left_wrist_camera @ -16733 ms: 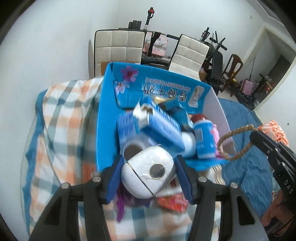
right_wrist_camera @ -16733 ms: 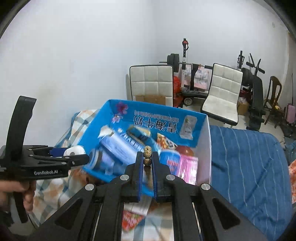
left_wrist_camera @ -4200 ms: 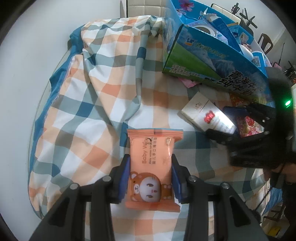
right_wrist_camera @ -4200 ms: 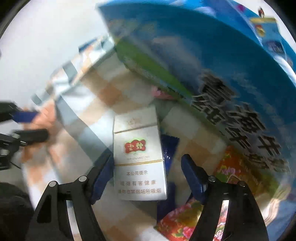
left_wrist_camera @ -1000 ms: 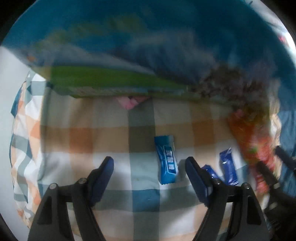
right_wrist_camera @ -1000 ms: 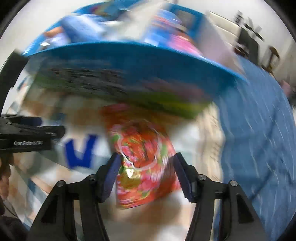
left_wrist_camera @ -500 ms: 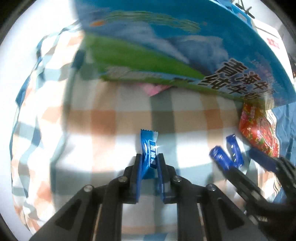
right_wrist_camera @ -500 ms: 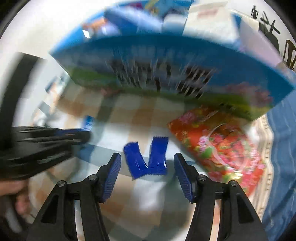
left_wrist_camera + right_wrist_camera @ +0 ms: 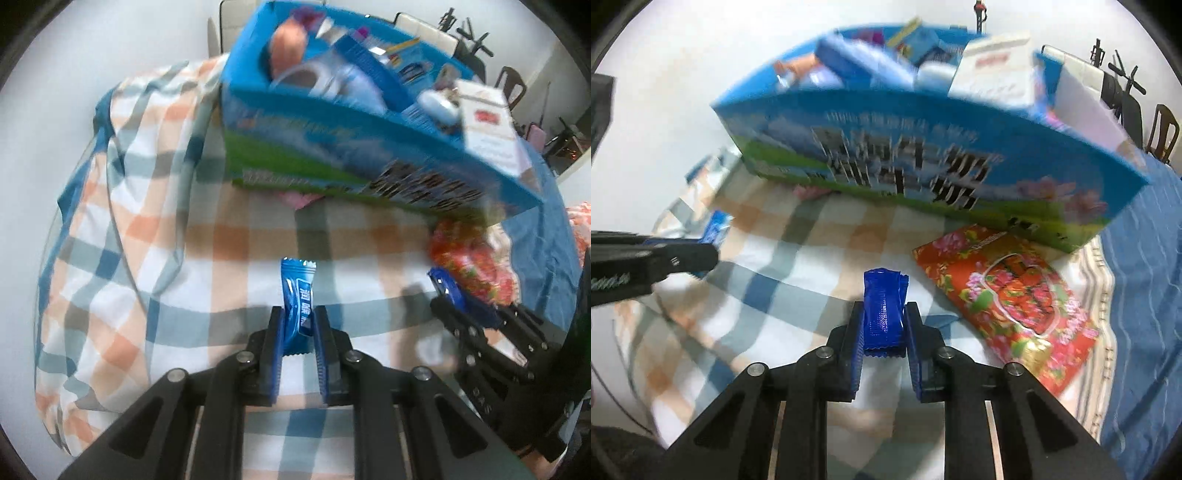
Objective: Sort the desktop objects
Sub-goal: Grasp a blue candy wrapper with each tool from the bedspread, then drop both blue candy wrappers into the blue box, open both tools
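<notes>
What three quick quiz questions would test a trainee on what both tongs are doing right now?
1. True or false: the left tongs are shut on a light blue candy wrapper.
2. What do the right tongs hold? A) the red floral packet B) dark blue candy wrappers C) a white carton
3. Fill in: the red floral packet lies on the checked cloth, in front of the blue ____.

Key
1. True.
2. B: dark blue candy wrappers, the pads having just closed on them.
3. Box: the blue box, already full of items.
</notes>
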`<state>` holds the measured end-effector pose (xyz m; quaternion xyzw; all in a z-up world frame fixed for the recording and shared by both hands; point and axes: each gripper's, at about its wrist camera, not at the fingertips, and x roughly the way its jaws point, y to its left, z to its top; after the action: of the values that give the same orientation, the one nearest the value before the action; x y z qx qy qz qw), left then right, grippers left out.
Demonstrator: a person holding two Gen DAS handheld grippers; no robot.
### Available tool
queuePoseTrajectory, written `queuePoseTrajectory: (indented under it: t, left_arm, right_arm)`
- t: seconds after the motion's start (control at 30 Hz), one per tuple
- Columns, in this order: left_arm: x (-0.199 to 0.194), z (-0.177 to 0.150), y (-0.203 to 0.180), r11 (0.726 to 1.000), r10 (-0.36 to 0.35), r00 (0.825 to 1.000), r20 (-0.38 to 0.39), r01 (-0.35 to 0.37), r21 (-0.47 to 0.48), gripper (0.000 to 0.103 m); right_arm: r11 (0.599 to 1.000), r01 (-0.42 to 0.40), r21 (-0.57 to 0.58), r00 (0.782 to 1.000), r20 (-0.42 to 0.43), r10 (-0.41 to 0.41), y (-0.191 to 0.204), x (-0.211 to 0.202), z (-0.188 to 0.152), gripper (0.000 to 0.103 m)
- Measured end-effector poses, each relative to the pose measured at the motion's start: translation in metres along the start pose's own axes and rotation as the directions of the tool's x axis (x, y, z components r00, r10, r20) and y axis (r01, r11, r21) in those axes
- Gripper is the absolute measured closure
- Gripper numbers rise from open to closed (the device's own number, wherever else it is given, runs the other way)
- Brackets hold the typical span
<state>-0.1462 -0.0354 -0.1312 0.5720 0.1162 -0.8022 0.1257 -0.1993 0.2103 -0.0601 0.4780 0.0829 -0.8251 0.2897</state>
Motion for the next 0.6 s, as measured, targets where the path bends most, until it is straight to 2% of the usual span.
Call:
queuePoseTrajectory:
  t: [0.2, 0.27, 0.43, 0.6]
  left_arm:
    - [-0.040, 0.028, -0.013, 0.999, -0.046, 0.996, 0.078, 0.044, 0.020, 0.088]
    - [-0.061, 0.051, -0.013, 0.998, -0.066, 0.991, 0.119, 0.062, 0.033, 0.088]
    - [-0.083, 0.085, -0.020, 0.996, -0.080, 0.979, 0.185, 0.074, 0.044, 0.088]
    - [-0.083, 0.125, -0.036, 0.998, -0.050, 0.971, 0.235, 0.038, 0.055, 0.088]
  right_arm:
    - [0.998, -0.039, 0.040, 0.994, 0.102, 0.035, -0.015, -0.059, 0.005, 0.082]
    - [0.998, -0.048, 0.048, 0.989, 0.141, 0.041, -0.012, -0.067, 0.025, 0.082]
    - [0.998, -0.045, 0.050, 0.969, 0.244, 0.032, -0.029, -0.098, 0.074, 0.082]
    - [0.999, -0.032, 0.042, 0.961, 0.275, 0.019, -0.033, -0.084, 0.127, 0.082]
